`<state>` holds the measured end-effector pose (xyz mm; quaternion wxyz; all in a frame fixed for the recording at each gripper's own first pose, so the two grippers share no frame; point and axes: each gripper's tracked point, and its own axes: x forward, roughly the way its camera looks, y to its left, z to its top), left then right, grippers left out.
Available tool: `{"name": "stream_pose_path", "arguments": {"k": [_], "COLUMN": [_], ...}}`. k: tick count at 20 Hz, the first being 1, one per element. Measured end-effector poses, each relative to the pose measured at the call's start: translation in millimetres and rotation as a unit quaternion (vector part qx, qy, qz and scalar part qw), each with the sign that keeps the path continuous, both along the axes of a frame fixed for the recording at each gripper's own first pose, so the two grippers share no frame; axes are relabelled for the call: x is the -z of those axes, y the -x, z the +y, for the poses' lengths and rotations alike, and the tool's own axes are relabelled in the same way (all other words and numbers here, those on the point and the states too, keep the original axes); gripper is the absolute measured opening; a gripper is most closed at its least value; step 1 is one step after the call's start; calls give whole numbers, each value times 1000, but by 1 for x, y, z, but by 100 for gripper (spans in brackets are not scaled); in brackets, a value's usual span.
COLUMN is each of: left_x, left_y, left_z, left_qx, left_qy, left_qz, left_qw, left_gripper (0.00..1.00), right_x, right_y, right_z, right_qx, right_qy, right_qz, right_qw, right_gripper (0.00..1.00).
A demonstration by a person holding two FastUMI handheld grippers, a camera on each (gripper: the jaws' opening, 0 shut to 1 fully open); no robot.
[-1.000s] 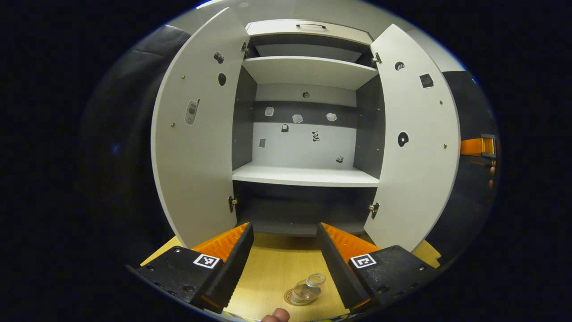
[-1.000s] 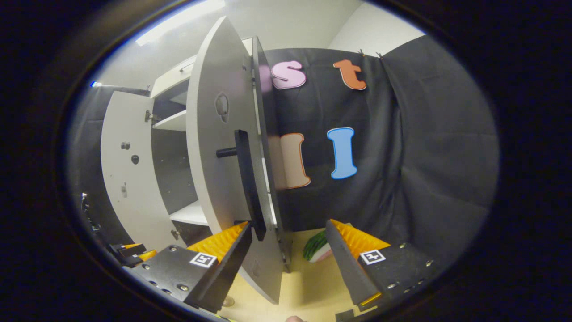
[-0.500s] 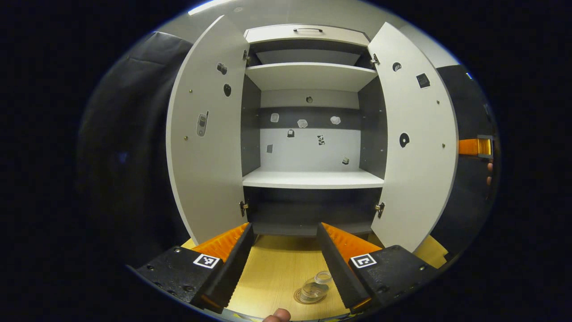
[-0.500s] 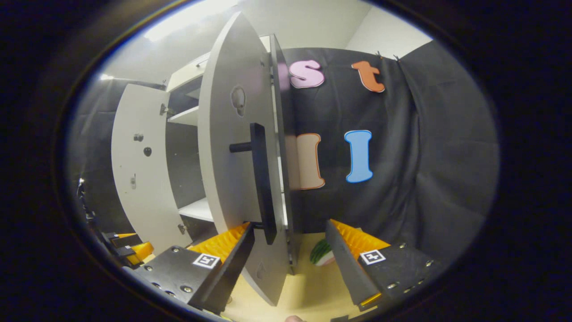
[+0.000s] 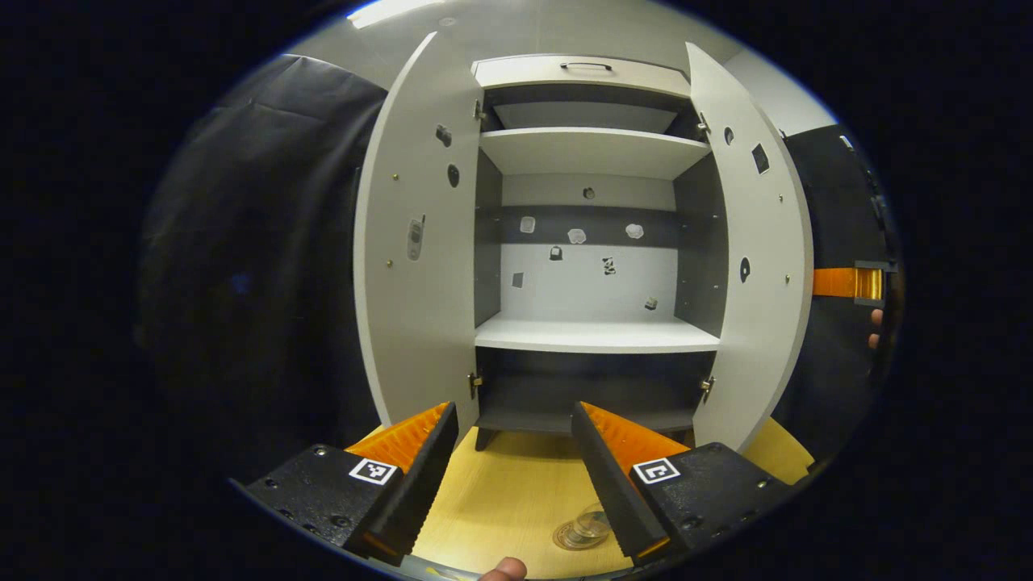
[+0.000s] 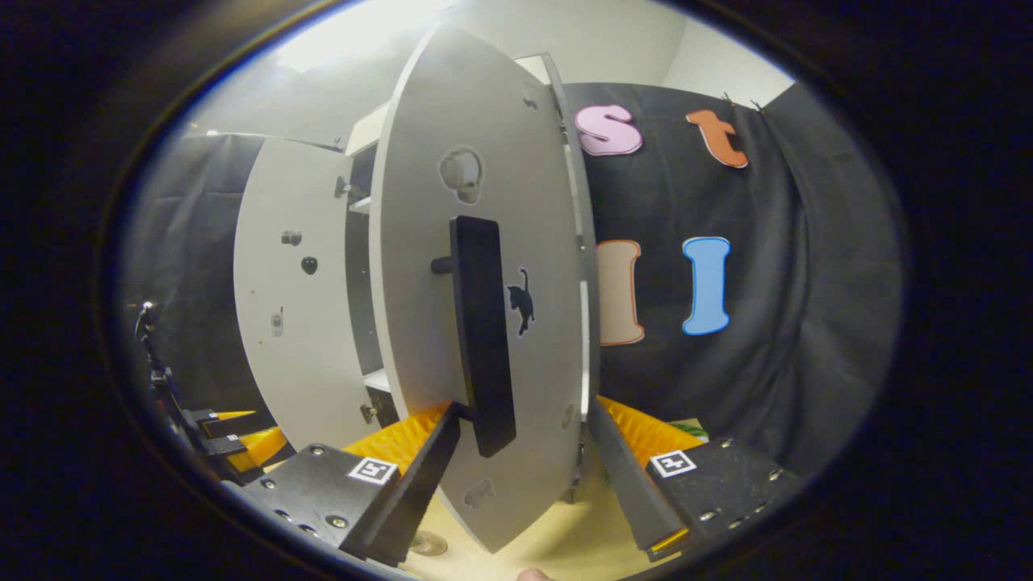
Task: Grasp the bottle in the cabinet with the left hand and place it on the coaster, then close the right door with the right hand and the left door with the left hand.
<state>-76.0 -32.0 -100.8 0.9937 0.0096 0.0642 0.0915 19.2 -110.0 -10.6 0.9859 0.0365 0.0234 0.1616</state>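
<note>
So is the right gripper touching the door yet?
Cannot tell. In the right gripper view the right door stands between the right gripper's open jaws, close by its handle, with no plain contact or gap.

white cabinet (image 5: 597, 335), black door handle (image 6: 483, 323), clear-looking bottle (image 5: 587, 528), light wood table (image 5: 508, 500)

The clear bottle (image 5: 591, 524) stands upright on the round coaster (image 5: 575, 539) on the table, at about 5 o'clock in the left gripper view. Behind it at 12 o'clock, the white cabinet (image 5: 595, 242) has bare shelves. Its left door (image 5: 416, 266) stands wide open; its right door (image 5: 759, 266), bearing a black bar handle (image 6: 483, 323), is swung partway in.
</note>
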Motion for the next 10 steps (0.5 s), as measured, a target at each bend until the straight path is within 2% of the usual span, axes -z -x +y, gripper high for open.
{"name": "stream_pose_path", "arguments": {"k": [10], "left_x": [2], "left_y": [5], "left_z": [57], "left_qx": [-34], "left_qy": [9], "left_qz": [10], "left_qw": [999], "left_gripper": [91], "right_x": [2], "right_y": [-37], "right_z": [75], "right_qx": [-9], "right_qy": [-20], "right_qz": [12], "right_qw": [1000], "right_gripper": [100]}}
